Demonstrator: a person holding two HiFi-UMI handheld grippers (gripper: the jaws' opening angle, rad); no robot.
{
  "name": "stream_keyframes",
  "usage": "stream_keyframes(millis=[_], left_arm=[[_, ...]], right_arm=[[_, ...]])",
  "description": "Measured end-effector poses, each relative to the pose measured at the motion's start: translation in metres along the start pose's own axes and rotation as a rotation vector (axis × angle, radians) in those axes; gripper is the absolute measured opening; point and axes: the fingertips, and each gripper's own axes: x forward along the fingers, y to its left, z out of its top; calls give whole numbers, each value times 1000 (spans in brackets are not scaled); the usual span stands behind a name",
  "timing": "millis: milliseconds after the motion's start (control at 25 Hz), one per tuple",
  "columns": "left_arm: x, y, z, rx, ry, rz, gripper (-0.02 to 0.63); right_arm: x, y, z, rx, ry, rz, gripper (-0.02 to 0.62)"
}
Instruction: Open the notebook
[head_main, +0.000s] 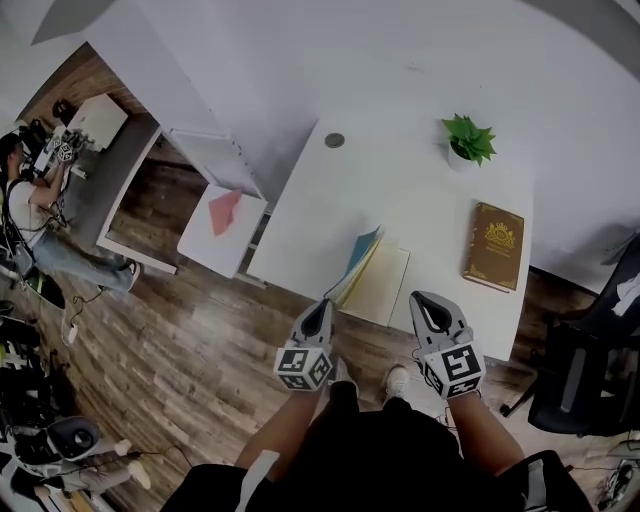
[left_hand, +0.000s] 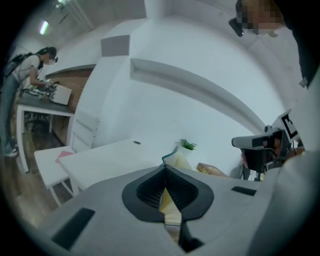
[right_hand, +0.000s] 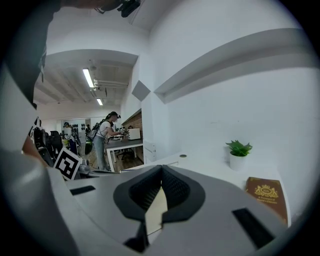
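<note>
The notebook (head_main: 378, 283) lies at the white table's (head_main: 400, 190) near edge, one cream page flat. Its blue cover (head_main: 356, 258) stands lifted, almost upright, along the left side. My left gripper (head_main: 322, 303) is shut with its tips at the near end of that raised cover. In the left gripper view the cover (left_hand: 172, 156) rises straight off the closed jaw tips of my left gripper (left_hand: 164, 168). My right gripper (head_main: 422, 298) hovers just right of the notebook, holding nothing. In its own view my right gripper (right_hand: 161, 168) has its tips together, with the cream page showing below them.
A brown hardback book (head_main: 494, 245) lies to the right of the notebook, and a small potted plant (head_main: 468, 140) stands behind it. A round grommet (head_main: 334, 141) marks the far left corner. Left are a low white side table (head_main: 222, 230) and a person (head_main: 30, 215) at a desk; a black chair (head_main: 585, 370) stands to the right.
</note>
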Motion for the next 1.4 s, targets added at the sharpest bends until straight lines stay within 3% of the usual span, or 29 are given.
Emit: stream_keyframes(millis=[120, 280, 520, 680, 840, 920, 1000, 1040, 1200, 1400], left_arm=[[-6, 32, 4, -123, -37, 82, 5], [-8, 74, 1, -184, -37, 180, 5], [-7, 122, -33, -224, 64, 280, 5], [-7, 127, -69, -251, 158, 293, 6], [-7, 132, -87, -167, 234, 315, 16], [-13, 137, -90, -142, 252, 335, 72], [-23, 142, -90, -127, 258, 348, 174], [-29, 143, -88, -117, 255, 354, 179], [-47, 132, -54, -42, 178, 343, 179], [-45, 83, 14, 121, 44, 228, 179]], right_arm=[[2, 3, 1, -9, 4, 6, 3], [3, 6, 0, -11, 9, 10, 3], [9, 7, -2, -14, 24, 7, 3], [11, 6, -1, -15, 28, -2, 3], [15, 4, -2, -24, 29, -8, 3], [17, 4, -2, -23, 26, -9, 3], [18, 6, -1, -23, 21, -7, 3], [18, 7, 0, -23, 18, -4, 3], [19, 9, 5, -25, 1, 4, 3], [16, 11, 12, -37, -21, 0, 3]])
